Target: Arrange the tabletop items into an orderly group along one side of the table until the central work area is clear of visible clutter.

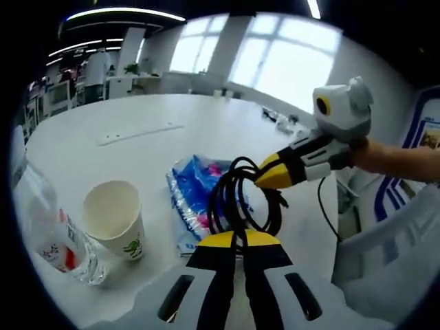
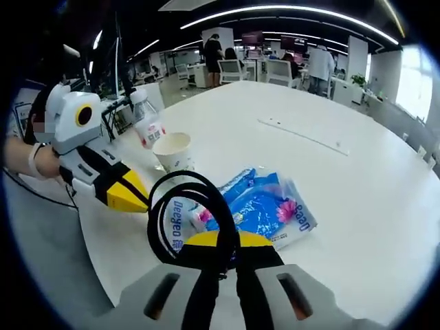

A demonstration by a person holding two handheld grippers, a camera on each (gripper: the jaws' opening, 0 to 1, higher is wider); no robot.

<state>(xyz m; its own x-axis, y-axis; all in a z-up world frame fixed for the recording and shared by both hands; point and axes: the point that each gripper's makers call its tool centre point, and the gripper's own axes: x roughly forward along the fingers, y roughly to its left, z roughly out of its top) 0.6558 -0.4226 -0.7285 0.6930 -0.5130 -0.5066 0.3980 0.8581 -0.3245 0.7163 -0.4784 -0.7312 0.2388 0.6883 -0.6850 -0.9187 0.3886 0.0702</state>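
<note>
Cable: coiled black cable point(image 1: 242, 199) is held off the table between both grippers, hanging above the blue packet point(image 1: 196, 196); in the right gripper view the same coil point(image 2: 192, 213) loops just ahead of the yellow jaw tips.
Left gripper: left gripper point(image 1: 240, 240) has its jaws closed together on the near side of the coil, the strands running up out of the tips.
Right gripper: right gripper point(image 2: 227, 247) is likewise pinched shut on the cable; seen from the left gripper view it reaches in from the right point(image 1: 278, 173), its yellow tips meeting the top of the loop.
Why held so: two grips on opposite sides likely keep the loops bundled, so the coil does not spring apart while being carried to the side – a judgement, not something visible.
Blue packet: lies flat near the table edge, printed face up, directly under the coil.
Paper cup: paper cup point(image 1: 115, 218) stands upright just beside the packet, open mouth empty as far as can be seen.
Bottle: clear plastic bottle point(image 1: 51, 240) stands next to the cup, nearer the edge.
In the way: cup and bottle crowd the edge side – a setting-down spot for the cable must avoid tipping the cup.
Table: white table point(image 2: 330, 124) is bare beyond these, save a flat strip point(image 2: 302, 136) farther off.
</note>
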